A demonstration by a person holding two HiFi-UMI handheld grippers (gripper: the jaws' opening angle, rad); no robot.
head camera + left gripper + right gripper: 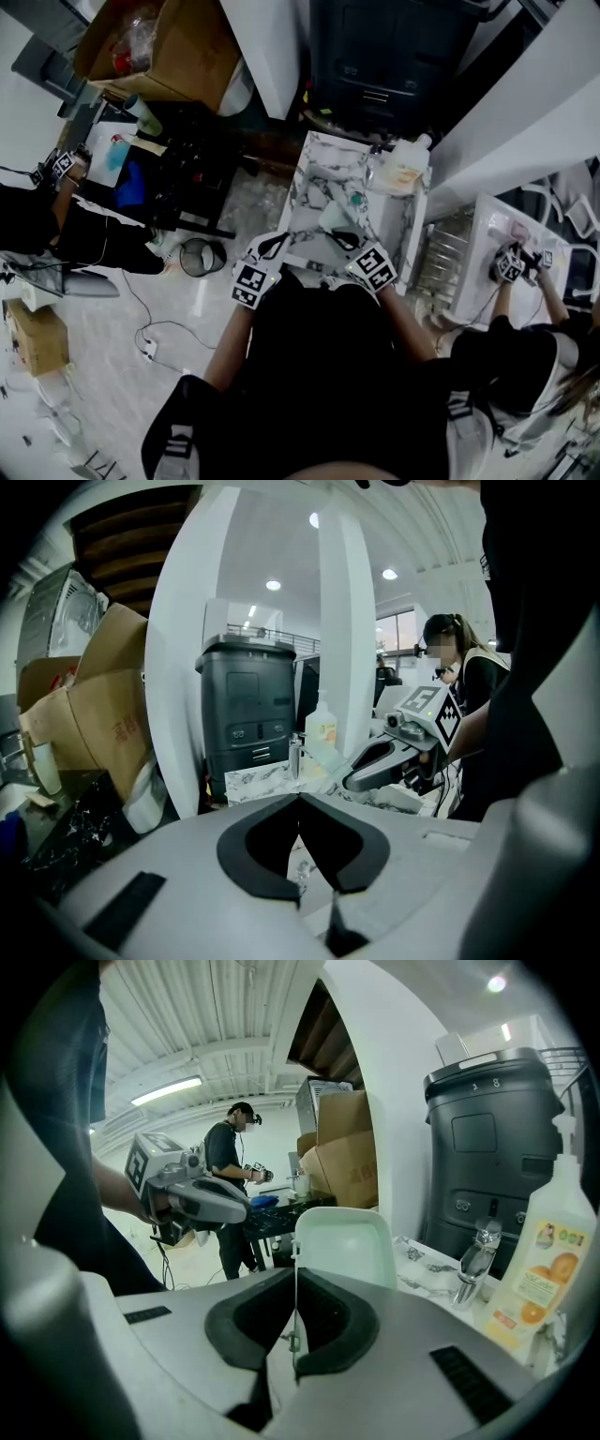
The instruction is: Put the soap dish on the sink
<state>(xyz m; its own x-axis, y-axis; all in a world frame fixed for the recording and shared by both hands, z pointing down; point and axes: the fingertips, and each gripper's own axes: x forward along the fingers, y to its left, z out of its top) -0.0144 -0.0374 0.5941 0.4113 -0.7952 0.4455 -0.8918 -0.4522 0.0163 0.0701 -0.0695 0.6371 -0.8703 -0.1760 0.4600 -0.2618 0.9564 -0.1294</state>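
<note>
Two grippers sit side by side at the near edge of the marble sink (pixel 305 187), seen from steeply above. The sink top stretches ahead of both, and a dark grey bin (pixel 487 1138) stands beyond its far end. Ahead and to the right of the right gripper (pixel 296 1274), an orange-labelled soap bottle (pixel 548 1269) stands upright. A chrome tap (pixel 476 1262) is just to the left of the bottle.

The right gripper's jaws are pinched onto one thin rim of the pale green soap dish (pixel 343 1241). The dish stands on edge beyond the jaw tips, with its long axis running up and away from them. Most of its broad face spreads to the right of the jaw line. It is off the marble, carried over the near part of the sink.

The left gripper (pixel 300 801) is level with the right one, to its left, with jaws closed together on nothing.

I judge that the right hand, which is the nearer one, must tip the dish forward and flat. That would seat it on bare marble short of the tap.
</note>
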